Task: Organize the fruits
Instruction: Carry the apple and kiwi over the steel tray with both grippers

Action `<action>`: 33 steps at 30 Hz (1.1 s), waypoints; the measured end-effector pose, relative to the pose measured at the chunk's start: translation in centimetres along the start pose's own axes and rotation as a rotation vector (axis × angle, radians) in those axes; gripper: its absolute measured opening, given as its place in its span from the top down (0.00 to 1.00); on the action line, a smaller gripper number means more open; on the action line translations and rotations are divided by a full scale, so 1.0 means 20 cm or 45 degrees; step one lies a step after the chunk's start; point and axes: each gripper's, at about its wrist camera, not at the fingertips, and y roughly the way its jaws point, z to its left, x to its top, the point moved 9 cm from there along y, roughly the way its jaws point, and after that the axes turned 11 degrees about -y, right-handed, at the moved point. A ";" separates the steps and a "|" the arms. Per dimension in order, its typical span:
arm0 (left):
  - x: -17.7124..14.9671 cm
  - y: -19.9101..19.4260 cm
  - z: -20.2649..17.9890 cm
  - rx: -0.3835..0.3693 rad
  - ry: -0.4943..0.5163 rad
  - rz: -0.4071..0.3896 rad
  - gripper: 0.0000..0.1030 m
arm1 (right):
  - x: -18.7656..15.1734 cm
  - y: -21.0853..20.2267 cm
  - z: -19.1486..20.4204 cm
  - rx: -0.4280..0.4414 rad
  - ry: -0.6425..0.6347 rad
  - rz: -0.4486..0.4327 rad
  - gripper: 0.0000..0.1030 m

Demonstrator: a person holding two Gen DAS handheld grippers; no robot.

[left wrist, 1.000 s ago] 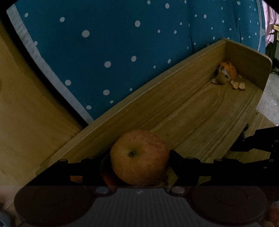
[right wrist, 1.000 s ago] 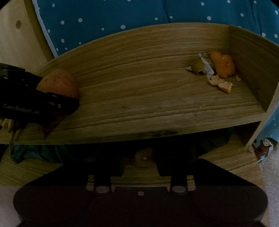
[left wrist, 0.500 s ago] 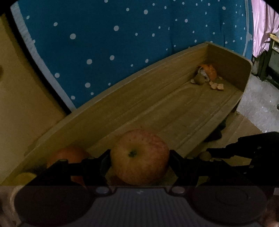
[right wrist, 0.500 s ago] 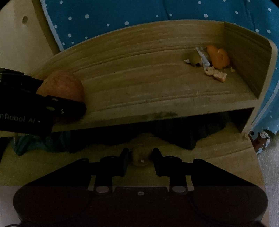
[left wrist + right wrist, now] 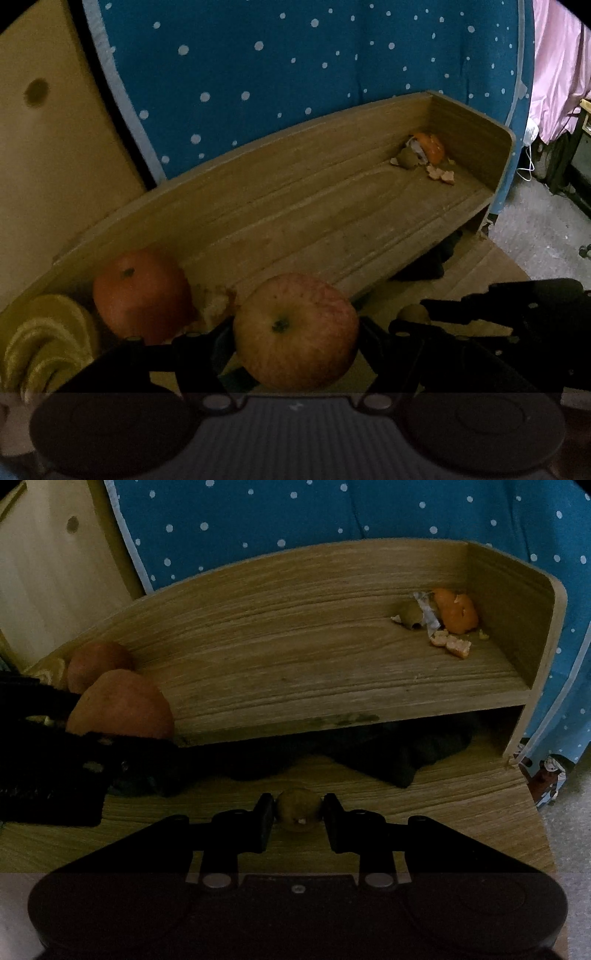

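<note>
My left gripper [image 5: 295, 332] is shut on a red-yellow apple [image 5: 295, 330], held near the front left of the wooden shelf [image 5: 332, 221]. The same apple [image 5: 122, 705] shows at the left of the right wrist view, with the left gripper's black body [image 5: 48, 768] below it. A second reddish fruit [image 5: 142, 291] rests on the shelf's left end, also seen as a reddish fruit [image 5: 98, 661] behind the apple. My right gripper [image 5: 298, 812] is shut on a small greenish-brown fruit [image 5: 298, 809] above the lower wooden board [image 5: 443, 794]. The right gripper [image 5: 424, 321] appears dark at the right of the left wrist view.
Orange peel scraps and a wrapper [image 5: 443, 620] lie in the shelf's far right corner, seen also as peel scraps [image 5: 424, 155]. A yellow ridged object [image 5: 40, 347] sits at the shelf's left end. Dark cloth [image 5: 388, 753] fills the space under the shelf. A blue dotted cushion [image 5: 295, 66] stands behind.
Both grippers have drawn back from the shelf. The second reddish fruit and the yellow object came into the left view. The small fruit between the right fingers is now plainly visible.
</note>
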 end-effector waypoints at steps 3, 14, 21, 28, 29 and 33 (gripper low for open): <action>-0.02 0.00 0.00 0.004 -0.010 0.011 0.29 | 0.01 0.04 0.01 0.007 0.011 0.034 0.70; -0.05 -0.10 -0.02 -0.024 -0.023 -0.018 0.29 | 0.00 -0.16 0.00 -0.021 -0.011 -0.031 0.70; -0.10 -0.17 -0.09 -0.085 -0.033 -0.039 0.29 | -0.10 -0.45 -0.09 -0.078 0.121 -0.075 0.70; -0.20 -0.25 -0.15 -0.174 -0.020 -0.041 0.29 | -0.25 -0.61 -0.06 -0.160 0.161 -0.072 0.70; -0.22 -0.27 -0.17 -0.189 -0.010 -0.039 0.29 | -0.26 -0.63 -0.05 -0.169 0.166 -0.070 0.70; -0.29 -0.31 -0.19 -0.233 0.029 -0.028 0.29 | -0.32 -0.68 0.01 -0.192 0.185 -0.062 0.70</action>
